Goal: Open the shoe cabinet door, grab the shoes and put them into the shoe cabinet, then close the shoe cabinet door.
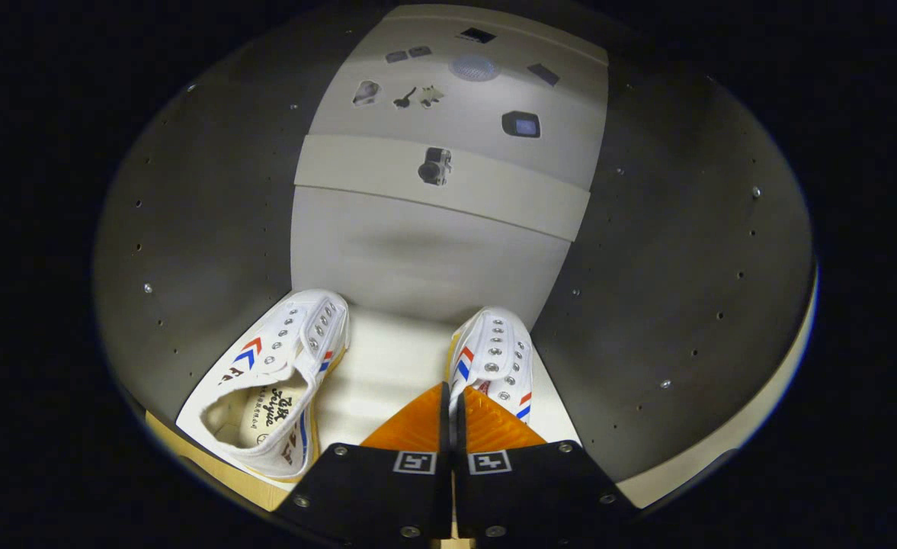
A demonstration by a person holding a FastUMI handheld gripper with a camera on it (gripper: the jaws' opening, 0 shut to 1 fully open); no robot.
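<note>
The right shoe (494,358) shows its toe and eyelet rows at twelve o'clock from the gripper (452,404), but its heel and opening are hidden behind the closed jaws, so whether they pinch its rim cannot be told. The left shoe (273,381), at ten o'clock from the gripper, has its heel cut off near the shelf edge (212,469), and the printing on its insole is too small to tell. On the back panel (456,114), far off at twelve o'clock, the small stickers (434,165) are blurred beyond naming.
</note>
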